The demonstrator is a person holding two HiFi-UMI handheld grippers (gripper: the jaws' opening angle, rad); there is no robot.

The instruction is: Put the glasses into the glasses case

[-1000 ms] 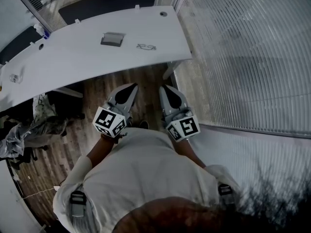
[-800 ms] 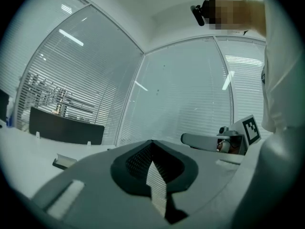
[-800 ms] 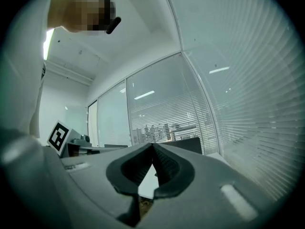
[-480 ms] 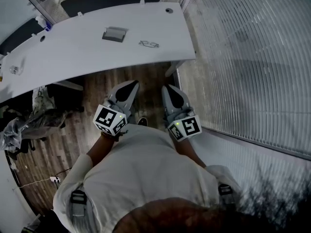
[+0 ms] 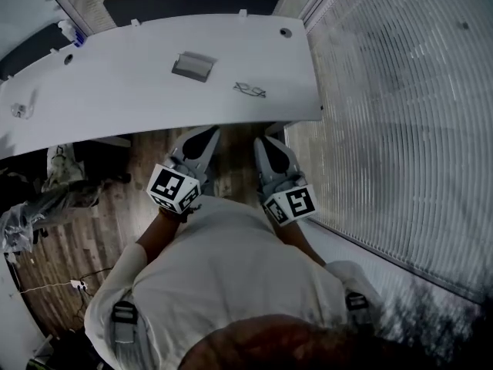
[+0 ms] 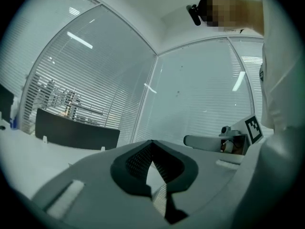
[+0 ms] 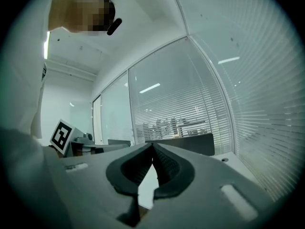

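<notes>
Since a second ago the white desk [image 5: 115, 91] has drawn closer in the head view: the strip of wooden floor [image 5: 154, 149] that showed between its near edge and the gripper tips has closed up, and both tips now meet that edge in the picture. The left gripper [image 5: 205, 135] and right gripper [image 5: 266, 141] are held side by side in front of the person, pointing level toward the desk, a narrow gap of floor between them. Each gripper's own view shows its jaws brought together at the tips, with nothing between them. The glasses [image 5: 250, 90] lie on the desk near its right end, between the near edge and the middle of the top, ahead of the right gripper. The grey glasses case [image 5: 192, 65] sits further in and to their left, apart from them, ahead of the left gripper; whether it is open cannot be told from here. Bare desktop surrounds both on every side. A round hole [image 5: 286, 32] marks the far right corner. The desk's right end stops just short of the wall of blinds [image 5: 400, 129], leaving only a thin strip of floor there, while the top runs on, long and mostly bare, to the left.
</notes>
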